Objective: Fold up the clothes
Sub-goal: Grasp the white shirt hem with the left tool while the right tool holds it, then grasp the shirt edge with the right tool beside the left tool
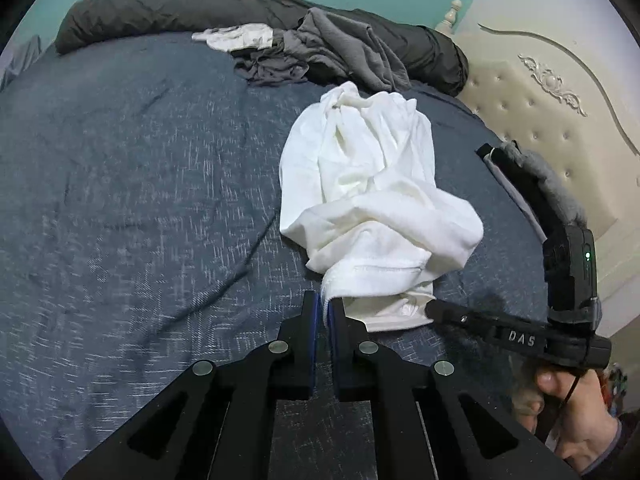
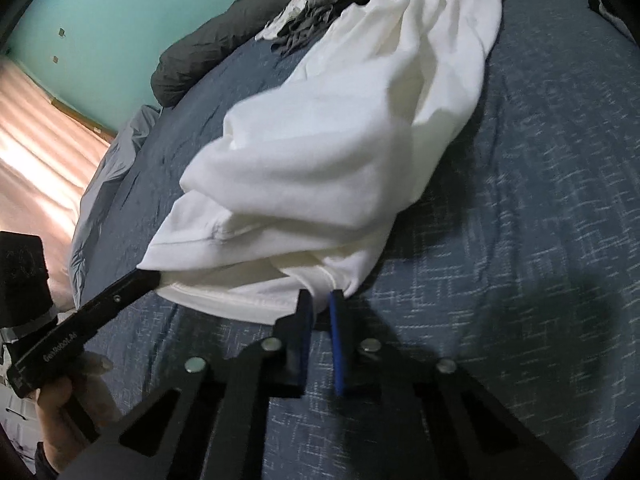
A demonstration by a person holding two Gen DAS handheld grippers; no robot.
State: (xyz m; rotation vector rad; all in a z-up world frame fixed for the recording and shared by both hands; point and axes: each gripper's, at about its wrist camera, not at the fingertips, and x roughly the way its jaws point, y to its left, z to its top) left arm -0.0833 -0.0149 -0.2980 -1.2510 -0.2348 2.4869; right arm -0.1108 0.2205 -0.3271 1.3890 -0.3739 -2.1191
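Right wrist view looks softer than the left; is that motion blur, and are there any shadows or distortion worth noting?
Right wrist view: soft smear on the white garment and its own gripper, consistent with motion blur; dark shadow on the blue bedspread. Left wrist view: sharper, the white garment's hem crisp. Both views: fisheye bending, dark corners.

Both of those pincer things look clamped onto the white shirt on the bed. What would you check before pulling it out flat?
1. Left gripper shut on the white shirt hem: ok.
2. Right gripper pinching the hem: ok, fabric sits between its blue pads.
3. Shirt spread flat: not ok, it is bunched.
4. Bare blue bedspread to lay it on: ok.
5. Grey clothes pile apart from the shirt: cannot tell, they look very close.
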